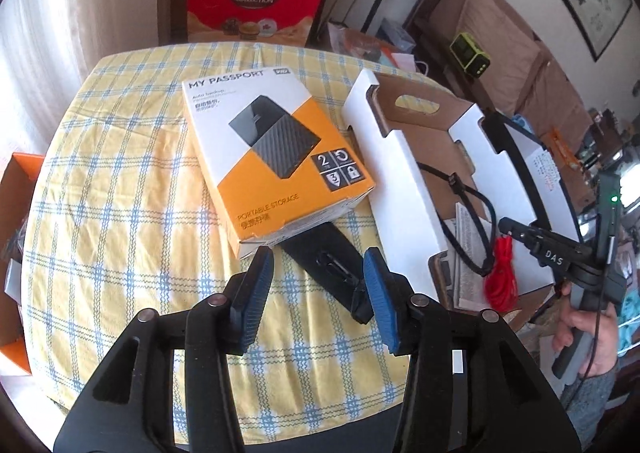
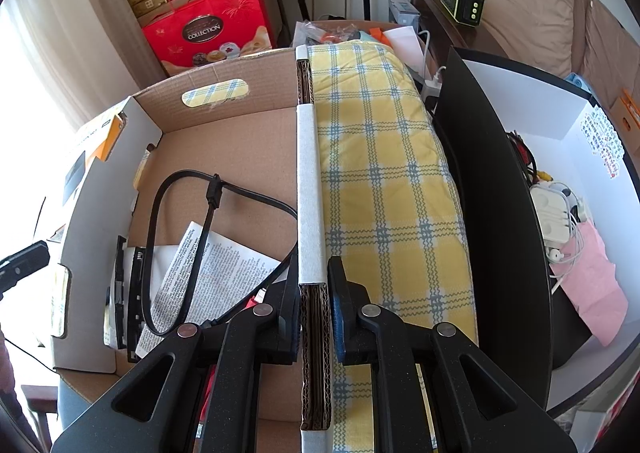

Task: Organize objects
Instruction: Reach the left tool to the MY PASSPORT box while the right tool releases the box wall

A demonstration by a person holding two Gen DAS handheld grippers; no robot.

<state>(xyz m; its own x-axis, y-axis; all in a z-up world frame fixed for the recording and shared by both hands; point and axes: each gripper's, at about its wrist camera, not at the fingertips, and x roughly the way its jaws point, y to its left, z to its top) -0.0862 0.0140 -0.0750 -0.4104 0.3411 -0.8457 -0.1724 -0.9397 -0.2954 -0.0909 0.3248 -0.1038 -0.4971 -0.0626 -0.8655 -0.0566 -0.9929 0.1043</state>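
Observation:
My left gripper (image 1: 318,285) stands open just above the yellow checked tablecloth (image 1: 120,193). A flat black plastic piece (image 1: 320,253) lies on the cloth between its blue pads (image 1: 380,301), which do not press it. The orange-and-white MY PASSPORT box (image 1: 276,157) lies just beyond, one end resting on that piece. To the right stands an open cardboard box (image 1: 396,173). My right gripper (image 2: 314,277) is shut on that box's side wall (image 2: 308,173); from the left wrist view the right gripper (image 1: 508,227) shows with a hand (image 1: 580,329) on its handle.
Inside the cardboard box lie a black cable (image 2: 180,213), a printed leaflet (image 2: 208,269) and a red cord (image 1: 500,277). A black-and-white box (image 2: 500,193) with earphones and a pink pouch stands to the right. A red gift bag (image 1: 256,1) sits behind the table.

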